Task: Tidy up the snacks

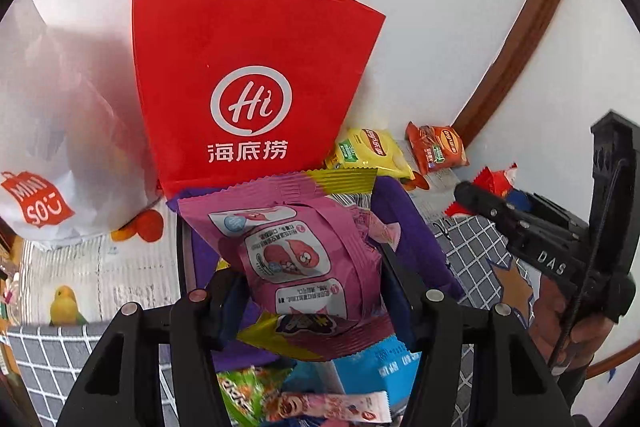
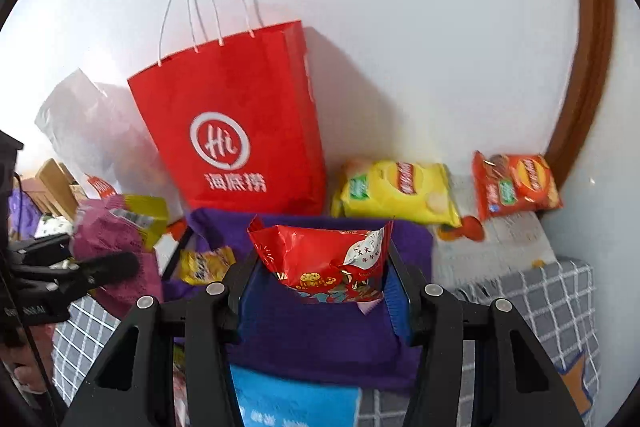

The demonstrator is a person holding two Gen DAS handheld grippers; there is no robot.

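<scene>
Your left gripper [image 1: 304, 291] has its jaws clamped on a pink snack packet [image 1: 308, 259] with yellow crimped ends, held above a purple fabric bin [image 1: 416, 239]; your right gripper [image 2: 320, 287] grips a red snack packet [image 2: 324, 259] printed with gold and white festive designs, its jaws pressed against both sides of the wrapper over the same purple bin [image 2: 320, 339]. Behind the bin, a red paper bag [image 1: 256, 87] with white twisted handles and a white "Hi" logo stands upright against the white wall [image 1: 440, 7], and a white plastic Miniso bag [image 1: 52, 155] sags just to its left. To the right of the red bag, a yellow bag of Lay's chips [image 2: 396, 195] and an orange-red bag of Lay's chips [image 2: 516, 185] lie side by side at the wall's foot, near a curved brown wooden frame [image 2: 592, 67]. A grey cloth with a white grid [image 2: 556, 303] covers part of the surface. Inside the bin, a small yellow packet [image 2: 206, 265] rests near its left wall. Below your left gripper lie a blue carton [image 1: 376, 367], a green packet [image 1: 248, 391] and a pink snack stick [image 1: 332, 407]. In the left wrist view, your right hand [image 1: 568, 323] shows at the frame's right edge, wrapped around the other tool's handle.
</scene>
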